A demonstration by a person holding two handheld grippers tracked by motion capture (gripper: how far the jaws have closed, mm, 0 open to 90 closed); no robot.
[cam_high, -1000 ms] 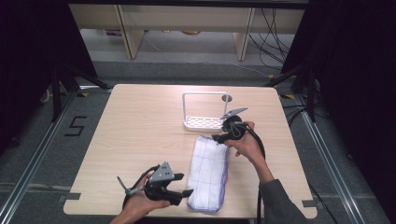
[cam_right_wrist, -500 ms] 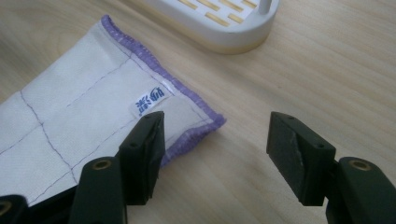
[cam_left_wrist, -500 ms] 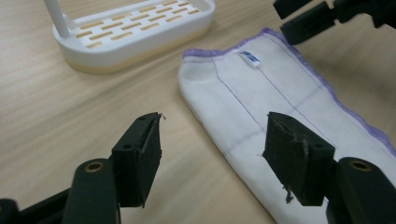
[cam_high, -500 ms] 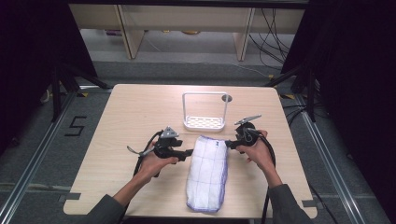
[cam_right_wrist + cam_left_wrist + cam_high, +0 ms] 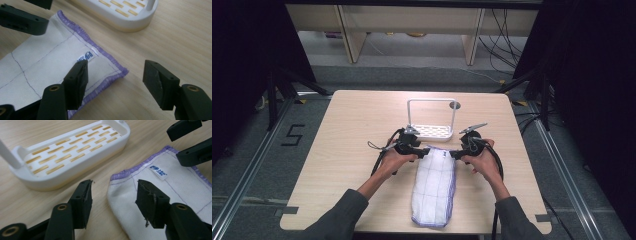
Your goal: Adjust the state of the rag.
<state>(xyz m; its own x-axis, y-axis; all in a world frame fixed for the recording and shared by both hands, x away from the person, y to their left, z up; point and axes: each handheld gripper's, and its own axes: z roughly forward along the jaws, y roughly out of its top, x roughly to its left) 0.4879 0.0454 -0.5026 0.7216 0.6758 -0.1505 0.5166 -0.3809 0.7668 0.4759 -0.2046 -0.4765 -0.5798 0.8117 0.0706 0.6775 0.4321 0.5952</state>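
Both released claws, left (image 5: 424, 150) just narrowing and right (image 5: 455, 154), straddle the cloth's (image 5: 434, 187) far corners; pinching one layer could unfold it.

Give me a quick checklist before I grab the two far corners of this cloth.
1. Left gripper at the far left corner of the cloth: ok; its jaws have just been closing, corner between them, pads not yet pressing.
2. Right gripper at the far right corner: ok, jaws open astride the purple hem.
3. Cloth lies flat, folded lengthwise: ok.
4. White rack clear of the cloth edge: ok, a gap of table shows.
5. Layers caught together: cannot tell.
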